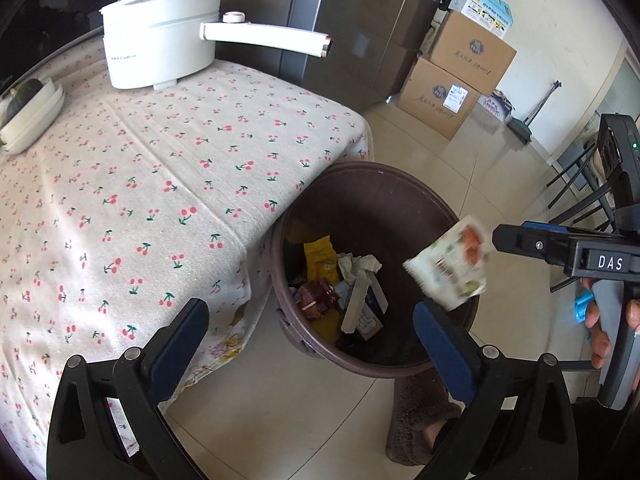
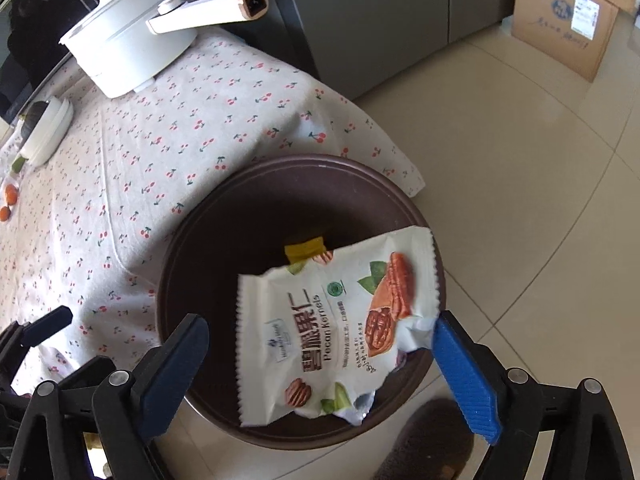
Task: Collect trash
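Observation:
A brown round trash bin [image 1: 384, 196] stands on the floor at the table corner, with several wrappers and crumpled paper [image 1: 352, 280] inside. It also shows in the right wrist view [image 2: 224, 220]. A white pecan kernels packet [image 2: 332, 328] is in the air over the bin's mouth, between the jaws of my right gripper [image 2: 320, 340], which stand wide open; the packet's edge is at the right pad [image 2: 464, 372]. The packet [image 1: 452, 264] appears blurred in the left wrist view, beside my right gripper [image 1: 520, 240]. My left gripper [image 1: 312, 340] is open and empty above the bin's near rim.
A table with a cherry-print cloth [image 1: 140, 184] stands left of the bin, bearing a white electric pot [image 1: 160, 40] and a white dish [image 1: 32, 120]. Cardboard boxes [image 1: 452, 80] stand by the far wall. A grey slipper [image 1: 424, 416] is near the bin.

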Tool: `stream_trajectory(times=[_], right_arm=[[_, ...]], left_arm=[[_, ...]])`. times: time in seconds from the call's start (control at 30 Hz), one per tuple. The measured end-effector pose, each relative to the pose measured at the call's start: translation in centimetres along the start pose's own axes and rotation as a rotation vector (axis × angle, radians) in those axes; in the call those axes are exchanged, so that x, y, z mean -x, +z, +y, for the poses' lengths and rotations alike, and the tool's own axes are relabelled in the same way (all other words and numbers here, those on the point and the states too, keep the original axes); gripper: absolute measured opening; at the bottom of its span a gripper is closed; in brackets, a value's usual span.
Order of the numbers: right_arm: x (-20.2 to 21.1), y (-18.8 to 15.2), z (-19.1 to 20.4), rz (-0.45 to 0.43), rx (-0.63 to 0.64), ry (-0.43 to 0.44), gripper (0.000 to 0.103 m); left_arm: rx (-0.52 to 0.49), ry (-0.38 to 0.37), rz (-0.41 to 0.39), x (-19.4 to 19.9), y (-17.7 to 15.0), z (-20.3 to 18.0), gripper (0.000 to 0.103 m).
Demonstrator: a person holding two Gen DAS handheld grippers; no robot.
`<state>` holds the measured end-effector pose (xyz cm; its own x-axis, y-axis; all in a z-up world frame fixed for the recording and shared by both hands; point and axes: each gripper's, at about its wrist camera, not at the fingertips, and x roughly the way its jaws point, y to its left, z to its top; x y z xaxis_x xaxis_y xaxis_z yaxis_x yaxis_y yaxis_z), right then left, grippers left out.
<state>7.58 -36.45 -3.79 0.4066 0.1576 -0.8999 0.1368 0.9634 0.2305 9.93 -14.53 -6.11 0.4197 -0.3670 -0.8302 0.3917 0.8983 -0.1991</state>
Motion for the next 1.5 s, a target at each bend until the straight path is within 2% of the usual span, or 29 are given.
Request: stream_trajectory(times=[0.23,0.37,0.53,0.73,0.93,1.07,1.27,1.5], right_arm=[[0.3,-0.7,1.8,-0.006,0.021,0.009,0.096],[1.3,-1.1,3.1,-0.042,0.013,0.029,0.097],[3.8,-1.6,6.4,-0.153,0.086,-0.014,0.097],[6.8,-3.8,10.6,-0.294,0.200,-0.048,0.098],[8.7,-6.7,13.5,-0.403,0.263,-0.064,0.099],[9.5,-8.7,14.4,-0.442,0.261,-0.063,0.100],[10.8,-10.8,15.2,-0.497,0.264,-0.051,0.101],[11.7,-11.2,16.1,-0.539,0.294,-0.069,0.101]], left_arm=[[0.037,0.033,-0.048,2.9,-0.7,1.9,0.103],[0.073,0.068,-0.084,5.1,-1.2,2.8,0.103],[0.082,0.182,-0.177,9.4,-2.3,3.1,0.103],[0.104,0.250,-0.288,13.9,-4.4,3.3,0.103],[0.231,0.330,-0.298,16.2,-7.3,4.5,0.103],[0.268,0.314,-0.295,16.9,-9.1,4.8,0.103],[0.245,0.346,-0.305,17.5,-10.9,3.8,0.103],[0.208,0.373,-0.331,18.4,-10.6,3.2,0.103]])
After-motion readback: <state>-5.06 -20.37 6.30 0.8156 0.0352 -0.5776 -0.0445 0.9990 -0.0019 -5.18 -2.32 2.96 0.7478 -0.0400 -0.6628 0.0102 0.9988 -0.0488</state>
